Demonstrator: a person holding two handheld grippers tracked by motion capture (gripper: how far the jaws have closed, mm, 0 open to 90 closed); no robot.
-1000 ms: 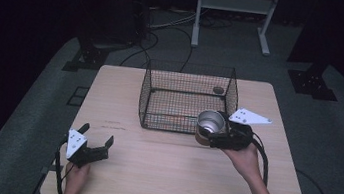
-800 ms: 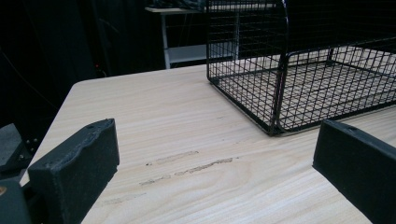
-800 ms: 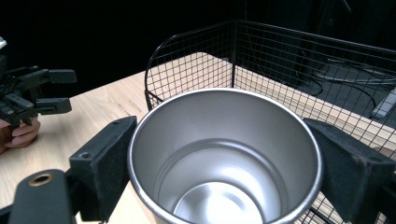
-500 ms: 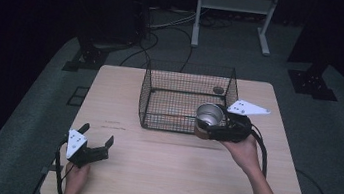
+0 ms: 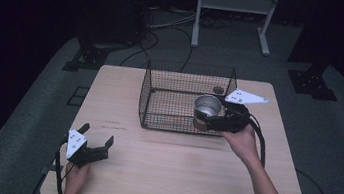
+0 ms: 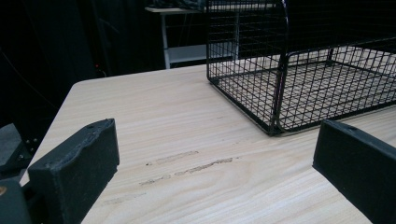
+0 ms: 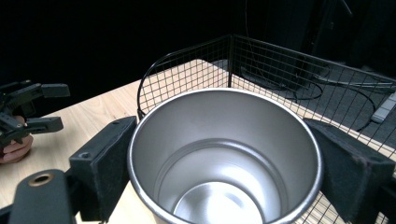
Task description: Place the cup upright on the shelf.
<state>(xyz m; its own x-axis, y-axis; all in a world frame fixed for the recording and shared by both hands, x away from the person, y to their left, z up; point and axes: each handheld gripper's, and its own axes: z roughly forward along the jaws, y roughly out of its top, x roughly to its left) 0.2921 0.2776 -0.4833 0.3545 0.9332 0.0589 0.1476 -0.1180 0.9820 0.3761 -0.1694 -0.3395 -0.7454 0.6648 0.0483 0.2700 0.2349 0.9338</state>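
Since a second ago, the right gripper [image 5: 214,116] has carried the steel cup [image 5: 207,110] away from the person and to the left, from just outside the wire basket's [image 5: 146,93] near right corner to a spot over its near wall. The cup sits upright and empty, clamped at its sides between the two black jaws, as the right gripper view shows with the cup [image 7: 224,154] pressed by a pad on either side. That shift suggests the placing step is well under way: the cup has probably cleared the rim and next needs to go down onto the mesh floor.

The left gripper [image 5: 95,148] rests near the front left corner of the wooden table [image 5: 174,178], jaws spread wide with nothing between them, well apart from the basket.

Inside the basket the floor looks bare apart from a small dark round object [image 5: 218,90] at the far right corner, so there is ample room to set the cup down. The near wall stands close below the cup, and the right wall lies near the gripper body; lowering too early could catch the cup's base on the wire.
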